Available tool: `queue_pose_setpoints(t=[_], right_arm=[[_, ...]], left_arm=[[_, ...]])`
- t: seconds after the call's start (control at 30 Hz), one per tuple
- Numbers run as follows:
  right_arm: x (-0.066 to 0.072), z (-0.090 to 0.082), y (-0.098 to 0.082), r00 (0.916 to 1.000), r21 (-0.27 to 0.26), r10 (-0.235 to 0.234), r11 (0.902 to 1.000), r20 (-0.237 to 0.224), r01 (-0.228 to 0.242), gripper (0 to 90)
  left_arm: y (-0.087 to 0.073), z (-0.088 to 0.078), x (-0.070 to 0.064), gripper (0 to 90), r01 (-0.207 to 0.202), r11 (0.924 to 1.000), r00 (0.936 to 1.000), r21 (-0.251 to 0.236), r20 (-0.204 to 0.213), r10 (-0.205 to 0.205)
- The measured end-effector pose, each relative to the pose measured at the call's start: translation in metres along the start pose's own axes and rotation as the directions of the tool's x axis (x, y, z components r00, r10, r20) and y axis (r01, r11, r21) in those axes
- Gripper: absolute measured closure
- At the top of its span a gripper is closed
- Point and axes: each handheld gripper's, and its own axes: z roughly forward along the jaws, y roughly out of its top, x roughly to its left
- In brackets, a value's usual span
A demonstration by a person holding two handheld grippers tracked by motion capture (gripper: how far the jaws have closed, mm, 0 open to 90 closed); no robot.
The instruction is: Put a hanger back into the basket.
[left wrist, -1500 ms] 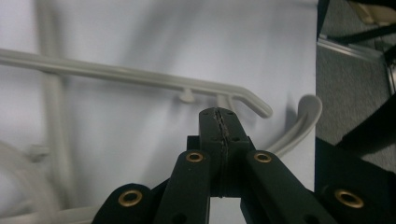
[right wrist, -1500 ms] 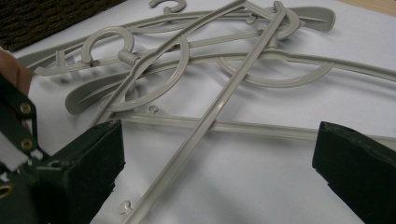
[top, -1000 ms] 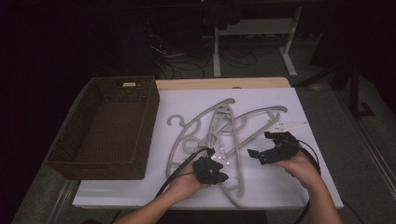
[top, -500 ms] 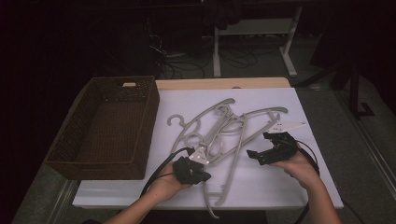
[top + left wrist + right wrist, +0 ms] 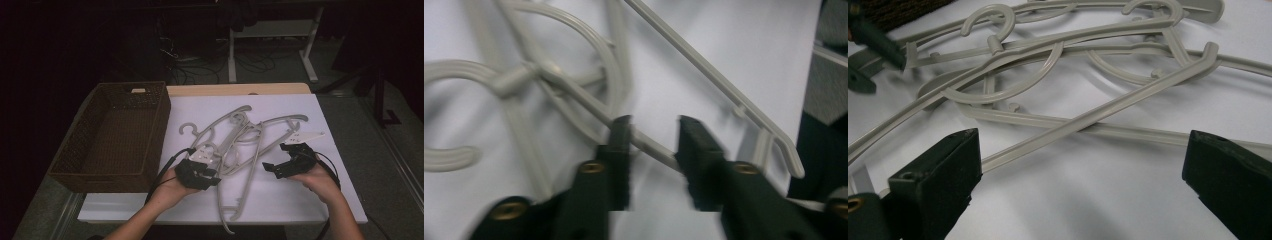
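1. Several grey plastic hangers (image 5: 250,135) lie tangled in a heap on the white table (image 5: 300,200), just right of the empty wicker basket (image 5: 117,135).
2. The left gripper (image 5: 651,145) sits at the near left edge of the heap. Its jaws have just been opening, and a thin hanger bar (image 5: 649,142) runs between them. The left gripper view is blurred, but the pads seem to stand clear of the bar rather than pinching it.
3. The right gripper (image 5: 1073,165) rests low on the table at the heap's right side, its jaws spread wide with nothing between them and a long hanger arm (image 5: 1108,112) lying just ahead.
4. I judge the hangers light and stiff, with smooth, somewhat slippery plastic. Their hooks and notches are interlocked, so lifting one will likely drag its neighbours.
5. The best hold looks like a straight stretch of bar or shoulder, taken squarely across its width. The curved hook (image 5: 187,129) would twist out of the pads more easily.
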Motion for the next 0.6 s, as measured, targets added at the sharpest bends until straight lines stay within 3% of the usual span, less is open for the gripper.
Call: queue_pose_setpoints(t=[0.07,0.13,0.23,0.33,0.43,0.6], right_arm=[[0.001,0.002,0.0,1.0,0.007,-0.007,1.0,-0.002,0.007,2.0],[0.002,0.003,0.0,1.0,0.008,-0.009,0.9999,-0.004,0.009,2.0],[0.002,0.004,0.0,1.0,0.012,-0.006,0.9999,-0.003,0.006,2.0],[0.002,0.004,0.0,1.0,0.012,-0.005,0.9999,-0.004,0.005,2.0],[0.001,0.005,0.0,1.0,0.01,-0.006,0.9999,-0.007,0.006,2.0],[0.0,0.005,-0.001,1.0,0.012,0.0,0.9999,-0.009,0.0,2.0]], left_arm=[[0.001,-0.005,0.007,53.7,0.019,0.9996,0.999,-0.02,-0.041,-0.02],[0.003,-0.008,0.016,53.5,0.025,0.9993,0.9958,-0.028,-0.087,-0.028],[0.008,-0.011,0.033,52.2,0.054,0.998,0.9859,-0.034,-0.157,-0.058],[0.011,-0.009,0.052,50.3,0.102,0.9941,0.9697,-0.036,-0.219,-0.108],[0.01,-0.001,0.068,49.0,0.161,0.9865,0.9586,-0.033,-0.233,-0.164],[0.007,0.017,0.084,50.3,0.217,0.9761,0.9482,0.009,-0.24,-0.209]])
